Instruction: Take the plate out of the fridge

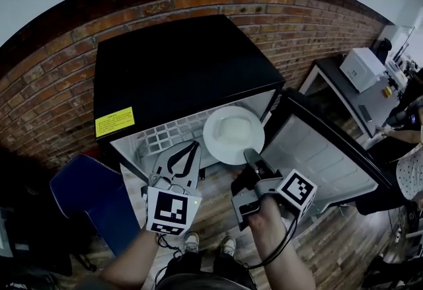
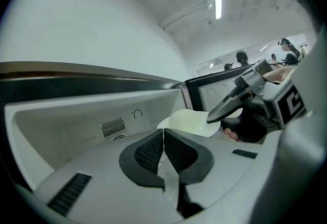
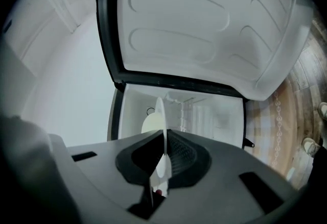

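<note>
A small black fridge [image 1: 178, 71] stands open, its door [image 1: 317, 150] swung out to the right. My right gripper [image 1: 250, 154] is shut on the near rim of a white plate [image 1: 233, 133], which hangs in front of the fridge's opening. In the right gripper view the plate [image 3: 151, 123] runs edge-on between the closed pads of the right gripper [image 3: 164, 139]. My left gripper [image 1: 193, 147] is beside the plate on its left, shut and holding nothing. In the left gripper view its pads [image 2: 150, 149] meet, and the plate [image 2: 189, 121] shows beyond them.
The fridge's white interior [image 1: 165, 137] has a wire shelf. A brick wall [image 1: 53, 84] is behind it. A blue seat [image 1: 86, 196] stands at the left, and a dark table with a white appliance [image 1: 360, 67] at the right. A person [image 1: 410, 170] sits at the right edge.
</note>
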Demonstrator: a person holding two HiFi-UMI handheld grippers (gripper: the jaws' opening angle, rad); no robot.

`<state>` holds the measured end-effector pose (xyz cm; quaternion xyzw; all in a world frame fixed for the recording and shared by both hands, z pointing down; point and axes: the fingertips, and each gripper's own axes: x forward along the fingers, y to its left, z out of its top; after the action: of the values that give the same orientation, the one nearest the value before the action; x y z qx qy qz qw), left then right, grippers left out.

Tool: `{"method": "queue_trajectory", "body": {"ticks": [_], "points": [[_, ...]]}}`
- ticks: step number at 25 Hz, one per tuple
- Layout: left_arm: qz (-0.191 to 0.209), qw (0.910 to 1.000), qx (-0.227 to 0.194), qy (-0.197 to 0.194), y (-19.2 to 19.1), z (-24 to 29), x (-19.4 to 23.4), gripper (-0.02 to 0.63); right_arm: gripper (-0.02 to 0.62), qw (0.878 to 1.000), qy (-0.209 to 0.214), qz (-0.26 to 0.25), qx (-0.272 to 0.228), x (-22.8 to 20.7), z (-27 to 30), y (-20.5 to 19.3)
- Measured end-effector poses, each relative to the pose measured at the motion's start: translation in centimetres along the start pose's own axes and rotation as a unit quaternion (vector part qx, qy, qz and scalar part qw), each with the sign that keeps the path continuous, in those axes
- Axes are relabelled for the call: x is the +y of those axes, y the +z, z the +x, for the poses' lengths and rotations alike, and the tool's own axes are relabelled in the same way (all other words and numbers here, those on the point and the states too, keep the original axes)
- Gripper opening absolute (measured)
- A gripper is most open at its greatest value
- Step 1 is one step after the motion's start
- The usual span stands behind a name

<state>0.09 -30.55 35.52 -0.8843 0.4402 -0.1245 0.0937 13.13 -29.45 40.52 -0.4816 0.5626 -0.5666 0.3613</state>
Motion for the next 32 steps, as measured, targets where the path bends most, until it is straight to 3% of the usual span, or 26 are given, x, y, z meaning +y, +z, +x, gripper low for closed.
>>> {"method": "queue_trajectory", "body": {"ticks": [15, 27, 32], "points": [[0.015, 0.9957, -0.057, -0.071, 5.8, 0.4, -6.0, 0.018, 0.031, 0.997, 0.02, -0.017, -0.074, 3.4, -9.7, 4.0], [0.031, 0.9839, -0.091, -0.151, 8.8, 0.0, -12.6, 0.018, 0.031, 0.987, 0.016, -0.002, -0.161, 2.6, -18.2, 6.5], [0.036, 0.977, -0.093, -0.188, 9.4, 0.2, -16.3, 0.018, 0.029, 0.981, 0.005, 0.027, -0.191, 1.4, -21.5, 7.1]]}}
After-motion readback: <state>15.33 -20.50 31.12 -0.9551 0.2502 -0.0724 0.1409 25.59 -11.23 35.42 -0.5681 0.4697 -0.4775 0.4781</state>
